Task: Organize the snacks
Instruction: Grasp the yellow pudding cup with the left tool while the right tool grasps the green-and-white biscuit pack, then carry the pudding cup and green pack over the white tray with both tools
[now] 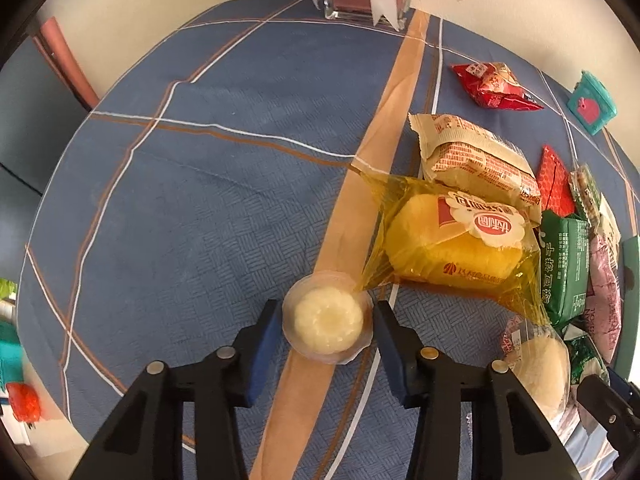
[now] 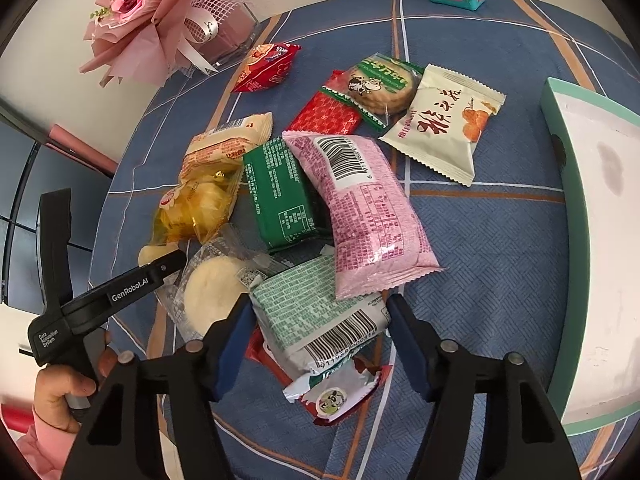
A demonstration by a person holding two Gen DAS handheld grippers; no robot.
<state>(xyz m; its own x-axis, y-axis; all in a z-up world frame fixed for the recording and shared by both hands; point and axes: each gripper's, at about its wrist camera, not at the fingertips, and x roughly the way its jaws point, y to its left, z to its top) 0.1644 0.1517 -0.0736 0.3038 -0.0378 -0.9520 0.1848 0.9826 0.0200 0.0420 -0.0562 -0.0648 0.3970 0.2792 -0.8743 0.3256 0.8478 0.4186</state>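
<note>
The left gripper [image 1: 327,330] points steeply down at the blue cloth [image 1: 192,216]. A small clear jelly cup [image 1: 327,322] sits between its blue pads [image 1: 266,354], which meet the cup's rim on both sides: a grip on the cup. Just ahead and to the right of that claw lies a yellow cake pack [image 1: 452,240], one corner touching the cup. Beyond it is a beige pack [image 1: 476,156], and farther right a green pack [image 1: 564,264]. A pale bun in clear wrap [image 1: 538,372] lies right of the claw.

The right gripper [image 2: 318,336] straddles a pale green pack [image 2: 320,312]. Its left pad [image 2: 236,344] touches the pack's edge and the right pad is at the other edge, so it seems to be gripping, though how firmly cannot be told. A pink pack [image 2: 368,208] lies ahead, overlapping that pack's far end. The box [image 2: 592,240] stands well to the right. A hand [image 2: 60,396] holds the left tool at far left.
</note>
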